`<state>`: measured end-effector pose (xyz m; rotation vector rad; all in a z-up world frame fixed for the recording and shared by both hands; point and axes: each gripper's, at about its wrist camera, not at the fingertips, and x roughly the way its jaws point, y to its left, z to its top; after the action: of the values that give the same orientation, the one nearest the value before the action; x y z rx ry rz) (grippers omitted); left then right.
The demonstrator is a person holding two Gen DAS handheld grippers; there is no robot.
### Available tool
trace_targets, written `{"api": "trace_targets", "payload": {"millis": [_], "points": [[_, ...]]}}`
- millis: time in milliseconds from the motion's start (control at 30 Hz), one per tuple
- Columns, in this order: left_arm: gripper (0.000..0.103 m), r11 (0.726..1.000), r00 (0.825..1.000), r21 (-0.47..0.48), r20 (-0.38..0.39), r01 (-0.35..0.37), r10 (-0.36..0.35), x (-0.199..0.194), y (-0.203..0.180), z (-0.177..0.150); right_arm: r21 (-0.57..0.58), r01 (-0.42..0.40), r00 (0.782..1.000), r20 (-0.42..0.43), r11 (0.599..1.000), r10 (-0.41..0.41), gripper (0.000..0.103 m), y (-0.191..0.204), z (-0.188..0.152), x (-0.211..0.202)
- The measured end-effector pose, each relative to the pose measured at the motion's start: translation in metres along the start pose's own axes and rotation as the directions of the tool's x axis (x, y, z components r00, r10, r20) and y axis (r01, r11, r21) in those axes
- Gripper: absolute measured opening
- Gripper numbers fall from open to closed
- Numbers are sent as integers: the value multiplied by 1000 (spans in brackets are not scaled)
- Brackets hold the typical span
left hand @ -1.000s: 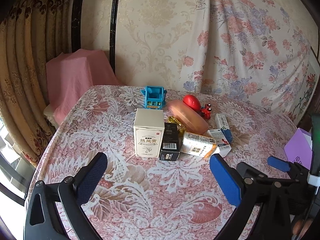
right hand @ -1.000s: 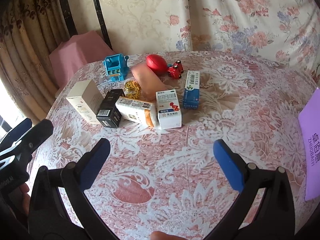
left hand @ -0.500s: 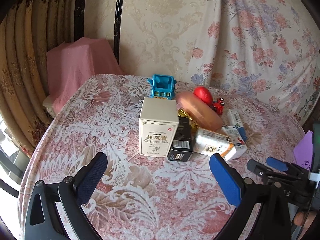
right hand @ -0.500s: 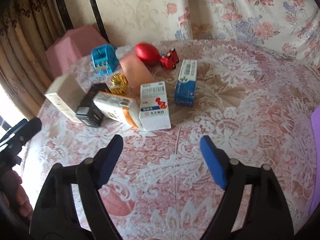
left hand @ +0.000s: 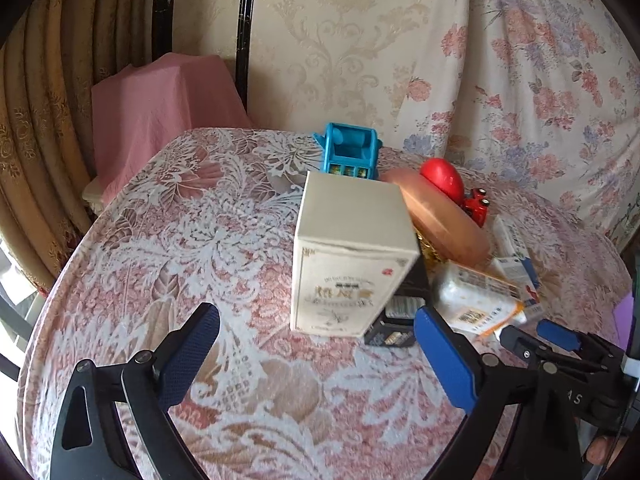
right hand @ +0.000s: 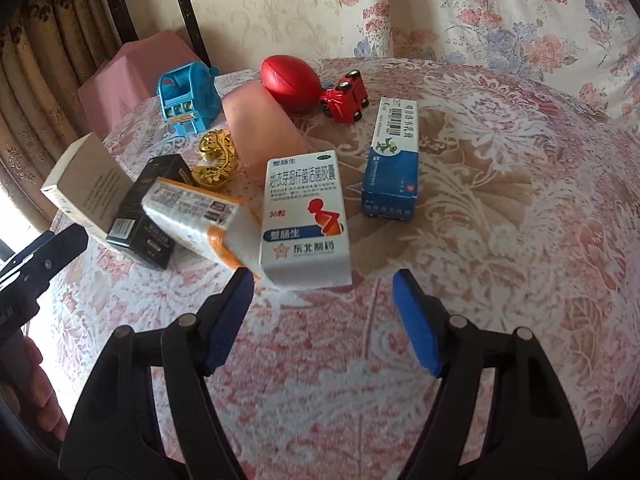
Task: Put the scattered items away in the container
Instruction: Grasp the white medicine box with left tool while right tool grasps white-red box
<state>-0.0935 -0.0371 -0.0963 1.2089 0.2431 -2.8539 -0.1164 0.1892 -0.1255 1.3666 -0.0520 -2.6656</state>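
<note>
Boxes (right hand: 306, 216): five | toys: three | counter (right hand: 500, 216): lace cloth | left tongs (left hand: 316, 354), right tongs (right hand: 322, 312): apart, empty

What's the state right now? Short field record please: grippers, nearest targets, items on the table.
left gripper: open, empty, facing the cream box
right gripper: open, empty, facing the white medicine box
medicine boxes: black box, orange-and-white box, blue box
toys: blue toy machine, red ball, red toy car
other: gold ornament, pink oblong item
surface: lace tablecloth
container: not identifiable
</note>
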Motion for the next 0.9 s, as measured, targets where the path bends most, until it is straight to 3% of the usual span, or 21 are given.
{"api": "trace_targets", "payload": {"millis": [133,200,267,367,400,433,733,900], "points": [[96,1000,1000,0,-4,-10,10,14,0,3,3,16,1000,-6,1000,-16,72,-1,3,8],[87,1000,1000,-3,-4,-18,18,20,2,5,9,19,1000,0,1000,-19,71,-2,6,10],[62,1000,1000,-7,-11,-18,18,25,4,6,2,27,1000,2,1000,-27,69,-1,6,11],[56,1000,999,-11,-29,-18,17,30,6,7,-6,33,999,5,999,-33,62,1,7,11],[53,1000,999,-5,-28,-22,22,31,6,7,-5,27,1000,7,1000,-27,53,1,7,11],[53,1000,999,2,-25,-27,28,31,7,7,-2,21,1000,8,1000,-21,46,1,8,11],[53,995,998,81,-7,-64,64,-16,8,1,15,-20,999,28,1000,19,45,-1,0,-20],[53,990,994,128,-85,-52,64,-42,11,-22,19,-11,1000,28,1000,10,45,-6,-19,-45]]}}
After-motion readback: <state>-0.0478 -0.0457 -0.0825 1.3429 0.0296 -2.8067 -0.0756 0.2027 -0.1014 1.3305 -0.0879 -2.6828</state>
